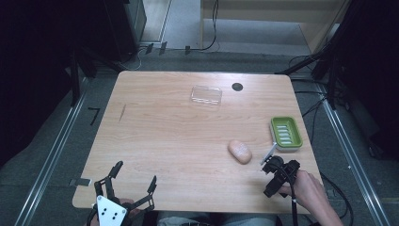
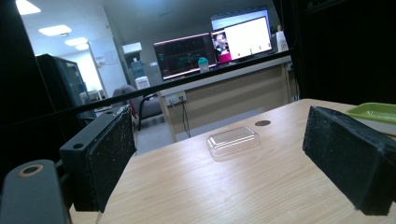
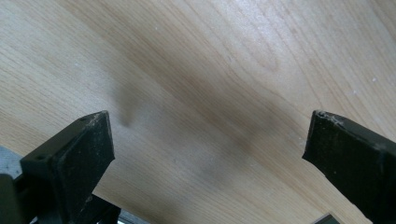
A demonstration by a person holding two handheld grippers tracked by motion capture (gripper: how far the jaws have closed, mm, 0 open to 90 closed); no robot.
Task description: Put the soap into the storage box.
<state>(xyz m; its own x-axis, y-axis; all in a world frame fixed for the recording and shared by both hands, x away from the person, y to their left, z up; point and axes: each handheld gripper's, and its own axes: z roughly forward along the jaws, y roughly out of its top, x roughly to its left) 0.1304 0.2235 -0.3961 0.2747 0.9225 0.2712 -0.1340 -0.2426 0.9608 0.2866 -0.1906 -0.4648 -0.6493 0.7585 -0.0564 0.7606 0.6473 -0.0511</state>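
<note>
A beige oval bar [image 1: 240, 151] lies on the wooden table [image 1: 160, 141], right of centre. Just right of it stands a green dish [image 1: 286, 133] [image 2: 373, 112] with a ribbed insert. A clear plastic lid [image 1: 206, 95] [image 2: 233, 140] rests toward the far side. My left gripper [image 1: 135, 173] [image 2: 229, 163] hovers at the near left edge, jaws open and nothing between them, looking toward the clear lid. My right gripper [image 1: 274, 173] [image 3: 210, 140], held by a hand at the near right, points down at bare wood a little nearer than the bar and the dish. Its jaws are open with nothing between them.
A round black hole [image 1: 237, 86] [image 2: 263, 122] sits in the table near the far edge, right of the clear lid. Metal rails [image 1: 51, 150] run along the floor on both sides of the table. A bench with monitors [image 2: 210, 51] stands beyond the far edge.
</note>
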